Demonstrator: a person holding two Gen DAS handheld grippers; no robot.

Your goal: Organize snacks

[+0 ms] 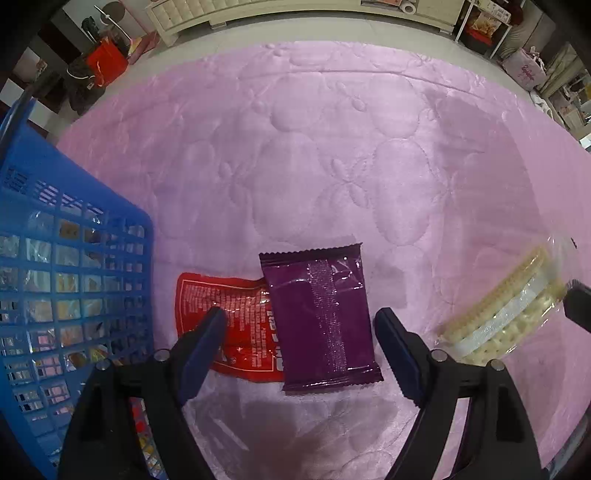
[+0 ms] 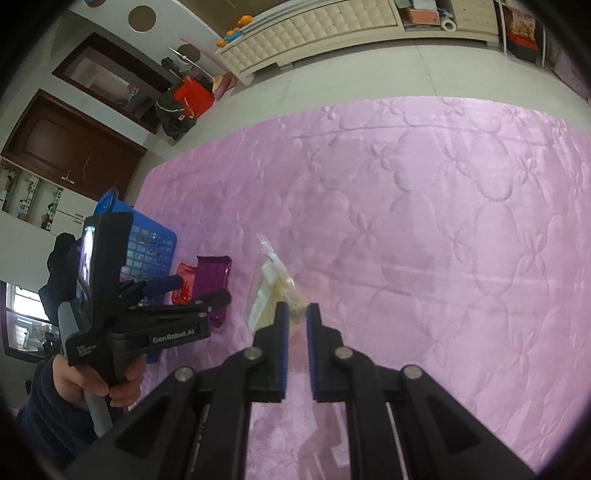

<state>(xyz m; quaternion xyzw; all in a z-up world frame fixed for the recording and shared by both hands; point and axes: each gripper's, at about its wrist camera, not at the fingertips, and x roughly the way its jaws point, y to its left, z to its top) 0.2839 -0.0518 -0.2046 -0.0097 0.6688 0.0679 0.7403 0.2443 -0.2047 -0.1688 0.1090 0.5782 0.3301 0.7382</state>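
Note:
A purple snack packet (image 1: 321, 314) lies flat on the pink quilt (image 1: 332, 166), overlapping a red packet (image 1: 229, 314) on its left. My left gripper (image 1: 301, 321) points down over them, open. Its left finger is above the red packet and its right finger is just past the purple packet's right edge; the pads do not press on anything. At the right, a clear pack of pale crackers (image 1: 509, 314) is tilted. My right gripper (image 2: 298, 314) is shut on that cracker pack (image 2: 273, 291) at its near end. In the right wrist view the left gripper (image 2: 199, 291) hangs over the purple packet (image 2: 214, 273).
A blue lattice basket (image 1: 74, 266) with several wrapped snacks inside stands at the left, close to the red packet. A hand (image 2: 92, 380) holds the left gripper's handle. Beyond the packets the quilt stretches to the floor and a white cabinet (image 2: 314, 33).

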